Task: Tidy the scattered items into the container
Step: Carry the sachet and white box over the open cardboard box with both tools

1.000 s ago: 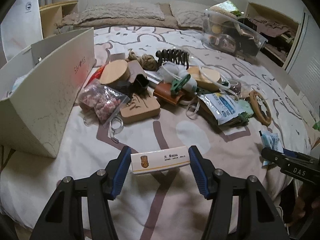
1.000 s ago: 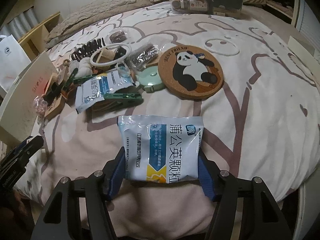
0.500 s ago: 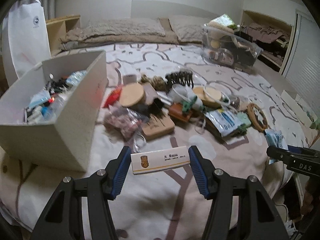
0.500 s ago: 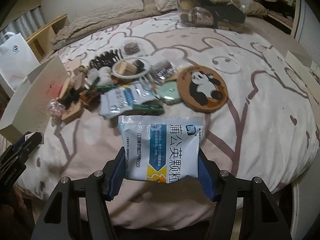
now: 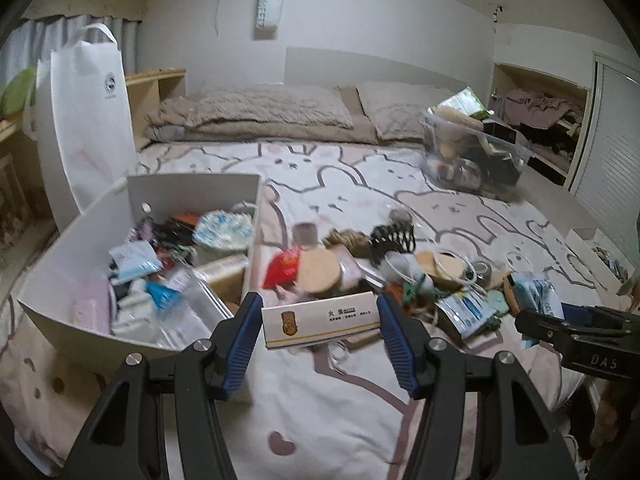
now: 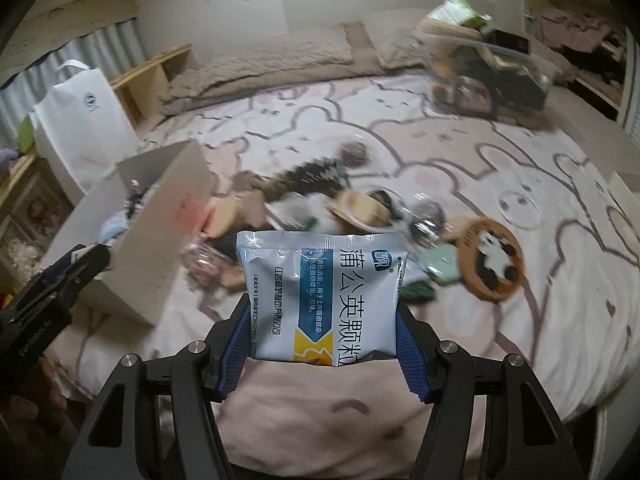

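My left gripper (image 5: 319, 320) is shut on a white matchbox (image 5: 320, 319) and holds it in the air above the bed, right of the white open box (image 5: 192, 190), which holds several small items. My right gripper (image 6: 322, 320) is shut on a white and blue medicine sachet (image 6: 320, 296) held above the bed's front edge. The white box shows at left in the right wrist view (image 6: 160, 248). A pile of scattered items (image 5: 384, 264) lies on the bed between the box and the panda coaster (image 6: 490, 264).
A clear plastic bin (image 5: 472, 160) full of things stands at the back right of the bed. A white paper bag (image 5: 86, 120) stands left of the box. A small white tray (image 5: 600, 256) sits at the right edge. Pillows (image 5: 260, 112) lie at the head.
Both grippers have risen and pulled back with their loads, so the views now look down into the white box from higher up. The items on the bed have not moved.
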### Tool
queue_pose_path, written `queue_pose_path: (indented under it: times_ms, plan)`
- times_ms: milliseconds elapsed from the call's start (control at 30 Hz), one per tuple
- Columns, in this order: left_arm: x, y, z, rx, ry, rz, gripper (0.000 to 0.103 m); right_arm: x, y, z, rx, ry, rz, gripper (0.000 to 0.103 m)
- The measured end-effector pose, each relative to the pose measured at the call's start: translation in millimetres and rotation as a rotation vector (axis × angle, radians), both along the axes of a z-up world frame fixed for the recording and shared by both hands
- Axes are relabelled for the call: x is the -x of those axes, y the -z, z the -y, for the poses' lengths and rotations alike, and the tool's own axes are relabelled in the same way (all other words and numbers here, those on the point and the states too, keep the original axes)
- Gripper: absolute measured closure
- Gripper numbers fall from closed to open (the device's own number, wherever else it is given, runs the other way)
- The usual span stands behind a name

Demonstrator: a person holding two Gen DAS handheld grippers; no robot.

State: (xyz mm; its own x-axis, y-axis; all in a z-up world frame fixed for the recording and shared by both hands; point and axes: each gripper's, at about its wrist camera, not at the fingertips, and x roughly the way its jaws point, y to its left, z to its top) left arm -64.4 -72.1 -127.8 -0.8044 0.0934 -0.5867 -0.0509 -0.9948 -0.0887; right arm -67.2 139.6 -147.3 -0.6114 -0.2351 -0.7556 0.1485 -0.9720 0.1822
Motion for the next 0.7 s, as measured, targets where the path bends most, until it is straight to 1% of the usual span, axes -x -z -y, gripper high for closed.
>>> queue_pose_path:
  times_ms: [67, 167, 367, 500, 700]
  plan:
    - [0, -5, 8, 0.005, -0.004, -0.012, 0.044, 3, -7, 12, 0.010, -0.019, -0.010, 0.037]
    - [1, -13, 23, -0.007, -0.017, -0.028, 0.044, 7, -17, 28, 0.024, -0.045, -0.029, 0.037]
    - [3, -31, 57, -0.002, -0.062, -0.064, 0.044, 16, -35, 60, 0.064, -0.093, -0.056, 0.037]
    - [5, -42, 81, 0.050, -0.094, -0.091, 0.044, 19, -44, 83, 0.065, -0.126, -0.084, 0.037]
    - [9, -58, 120, 0.085, -0.153, -0.133, 0.044, 27, -54, 117, 0.053, -0.179, -0.107, 0.037]
